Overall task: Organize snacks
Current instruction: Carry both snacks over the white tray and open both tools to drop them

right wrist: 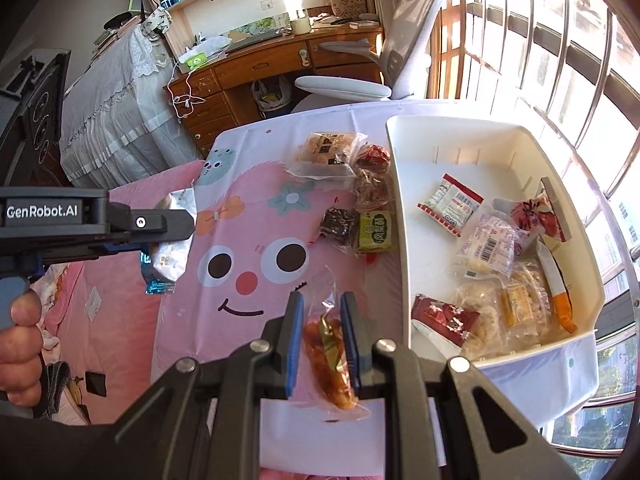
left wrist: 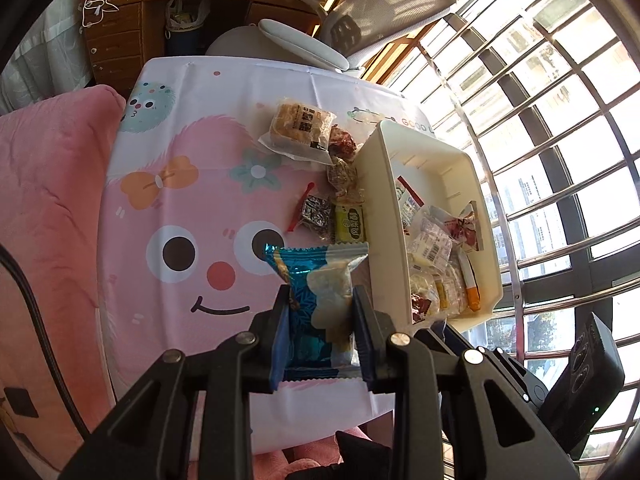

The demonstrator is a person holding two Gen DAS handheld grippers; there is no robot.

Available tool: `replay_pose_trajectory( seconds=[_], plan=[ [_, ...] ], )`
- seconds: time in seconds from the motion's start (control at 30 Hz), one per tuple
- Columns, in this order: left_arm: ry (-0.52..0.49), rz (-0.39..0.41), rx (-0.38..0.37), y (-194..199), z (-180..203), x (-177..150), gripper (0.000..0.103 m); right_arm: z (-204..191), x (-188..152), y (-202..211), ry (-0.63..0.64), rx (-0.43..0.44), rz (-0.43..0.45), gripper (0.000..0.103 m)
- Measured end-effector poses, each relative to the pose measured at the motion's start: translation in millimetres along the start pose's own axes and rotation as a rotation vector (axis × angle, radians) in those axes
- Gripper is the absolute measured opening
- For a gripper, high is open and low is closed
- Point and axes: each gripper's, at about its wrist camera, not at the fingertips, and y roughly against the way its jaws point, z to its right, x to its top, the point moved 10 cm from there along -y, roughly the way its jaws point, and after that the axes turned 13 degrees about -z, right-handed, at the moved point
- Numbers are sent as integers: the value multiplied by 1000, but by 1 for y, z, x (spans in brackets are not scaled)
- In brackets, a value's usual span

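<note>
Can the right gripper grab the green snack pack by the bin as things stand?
Probably not yet: the right gripper is already shut on a clear orange-snack packet. The green pack lies uncovered beside the white bin, so access opens after dropping that.

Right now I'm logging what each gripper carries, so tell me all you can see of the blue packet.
The blue packet is a glossy foil snack pouch, blue with a pale printed patch and zigzag-cut sealed ends. It stands roughly upright, clamped at its sides between the left gripper pads, lifted above the pink cartoon tablecloth, touching nothing else.
</note>
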Motion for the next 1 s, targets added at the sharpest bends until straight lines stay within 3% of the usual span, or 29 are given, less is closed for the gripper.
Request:
replay_pose_trajectory(
  seconds=[0.4, 1.0],
  plan=[
    [12, 18, -19, -29, 81, -7, 27, 84, -5, 21, 16, 8, -7, 19],
    [-9, 79, 12, -70, 182, 18, 27, 179, 19, 30, 113, 13, -19, 19]
  ],
)
